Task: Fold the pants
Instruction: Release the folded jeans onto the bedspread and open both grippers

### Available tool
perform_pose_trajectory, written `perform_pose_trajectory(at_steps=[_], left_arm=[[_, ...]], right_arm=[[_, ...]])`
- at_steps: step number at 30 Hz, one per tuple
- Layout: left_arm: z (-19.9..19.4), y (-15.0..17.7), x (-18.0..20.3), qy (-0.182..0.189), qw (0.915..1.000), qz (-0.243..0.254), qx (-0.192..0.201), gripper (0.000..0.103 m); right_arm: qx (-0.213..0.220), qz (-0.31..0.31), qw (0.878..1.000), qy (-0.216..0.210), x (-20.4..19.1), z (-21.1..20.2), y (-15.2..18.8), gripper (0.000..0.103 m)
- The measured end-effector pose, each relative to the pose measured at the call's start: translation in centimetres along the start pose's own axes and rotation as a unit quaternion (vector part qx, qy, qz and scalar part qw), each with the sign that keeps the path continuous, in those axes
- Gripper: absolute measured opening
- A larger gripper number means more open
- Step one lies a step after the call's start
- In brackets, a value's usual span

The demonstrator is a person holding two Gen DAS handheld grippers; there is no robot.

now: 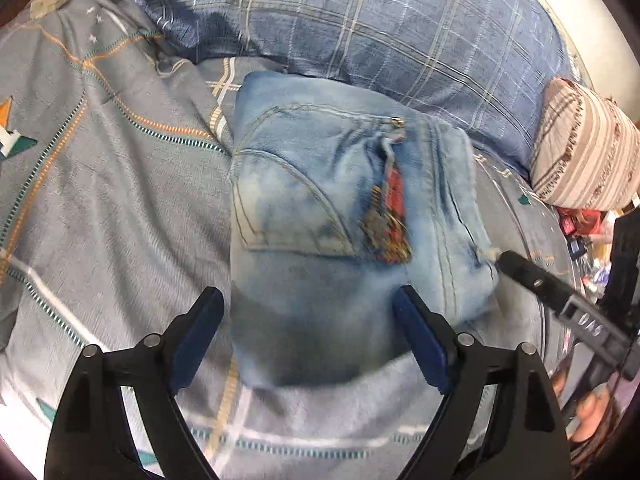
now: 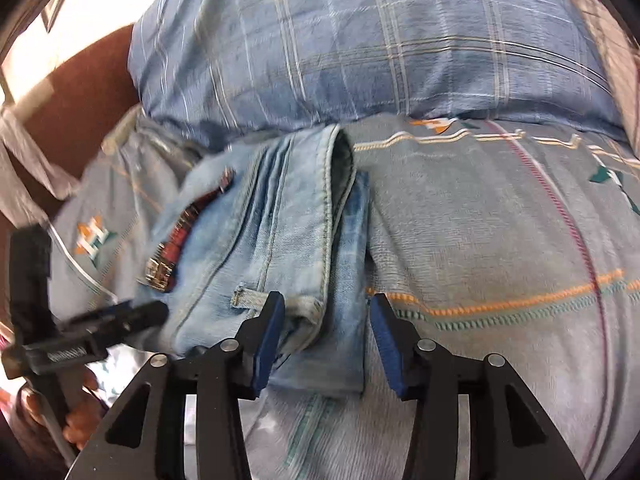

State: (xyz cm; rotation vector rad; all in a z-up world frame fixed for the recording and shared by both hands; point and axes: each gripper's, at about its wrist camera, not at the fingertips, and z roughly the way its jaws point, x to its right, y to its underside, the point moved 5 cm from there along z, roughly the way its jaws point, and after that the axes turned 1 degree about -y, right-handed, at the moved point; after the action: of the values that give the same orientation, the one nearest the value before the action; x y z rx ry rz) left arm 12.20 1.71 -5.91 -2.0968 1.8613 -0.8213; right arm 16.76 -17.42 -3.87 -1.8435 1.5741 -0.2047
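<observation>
Light blue denim pants (image 1: 320,216) lie folded into a compact bundle on the grey patterned bed cover (image 1: 100,184). A back pocket and a red patch face up. My left gripper (image 1: 308,308) is open, its blue pads above the bundle's near edge, holding nothing. My right gripper (image 2: 326,316) is open just above the bundle's right folded edge (image 2: 280,248). The right gripper also shows in the left wrist view (image 1: 504,258) touching the bundle's right side. The left gripper shows at the left of the right wrist view (image 2: 156,312).
A blue plaid pillow (image 1: 380,24) lies behind the pants. A brown striped cushion (image 1: 580,152) sits at the far right of the bed. Clutter (image 1: 580,220) lies beyond the bed's right edge. A brown headboard (image 2: 88,92) stands at the left.
</observation>
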Motion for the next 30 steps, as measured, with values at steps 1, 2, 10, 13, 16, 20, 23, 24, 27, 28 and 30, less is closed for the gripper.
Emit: perform_pose_trajectory(at_steps=[1, 2, 10, 13, 16, 20, 23, 24, 27, 28, 30], left_arm=[[-0.5, 0.3, 0.3, -0.005, 1.0000, 0.005, 0.005, 0.088], [-1.1, 0.5, 0.5, -0.010, 0.9998, 0.008, 0.013, 0.088], [-3.1, 2.4, 1.3, -0.024, 0.9992, 0.017, 0.028, 0.089], [-3.8, 3.0, 1.4, -0.041, 0.9980, 0.028, 0.039, 0.089], [-4.4, 3.4, 1.2, -0.063, 0.9963, 0.032, 0.049, 0.089], [-5.0, 3.8, 0.8, -0.082, 0.9943, 0.043, 0.054, 0.089], [-5.7, 4.5, 0.3, -0.092, 0.9924, 0.057, 0.059, 0.089], [-5.9, 4.6, 0.1, -0.096, 0.9916, 0.059, 0.063, 0.089], [-6.6, 5.2, -0.8, -0.100, 0.9913, 0.056, 0.065, 0.089], [-6.6, 5.3, -0.9, -0.098, 0.9917, 0.055, 0.063, 0.089], [-6.8, 5.6, -0.9, -0.084, 0.9932, 0.056, 0.058, 0.089]], right_arm=[[0.003, 0.004, 1.000, 0.001, 0.0, -0.9, 0.0, 0.053], [0.005, 0.006, 1.000, 0.002, 0.0, -1.5, 0.1, 0.065], [0.022, 0.003, 0.997, 0.069, -1.3, -6.0, 2.5, 0.103], [0.019, -0.016, 0.996, 0.090, -1.9, -6.7, 3.8, 0.103], [0.036, -0.043, 0.993, 0.107, -2.6, -7.7, 5.0, 0.103], [0.046, -0.089, 0.984, 0.146, -3.4, -8.0, 6.1, 0.102], [0.050, -0.106, 0.980, 0.160, -3.6, -8.1, 6.5, 0.103], [0.049, -0.111, 0.979, 0.162, -3.6, -8.1, 6.7, 0.103], [0.045, -0.111, 0.979, 0.165, -3.3, -7.9, 7.0, 0.103], [0.043, -0.110, 0.979, 0.164, -3.1, -7.8, 7.1, 0.103], [0.040, -0.102, 0.981, 0.161, -2.8, -7.6, 7.3, 0.103]])
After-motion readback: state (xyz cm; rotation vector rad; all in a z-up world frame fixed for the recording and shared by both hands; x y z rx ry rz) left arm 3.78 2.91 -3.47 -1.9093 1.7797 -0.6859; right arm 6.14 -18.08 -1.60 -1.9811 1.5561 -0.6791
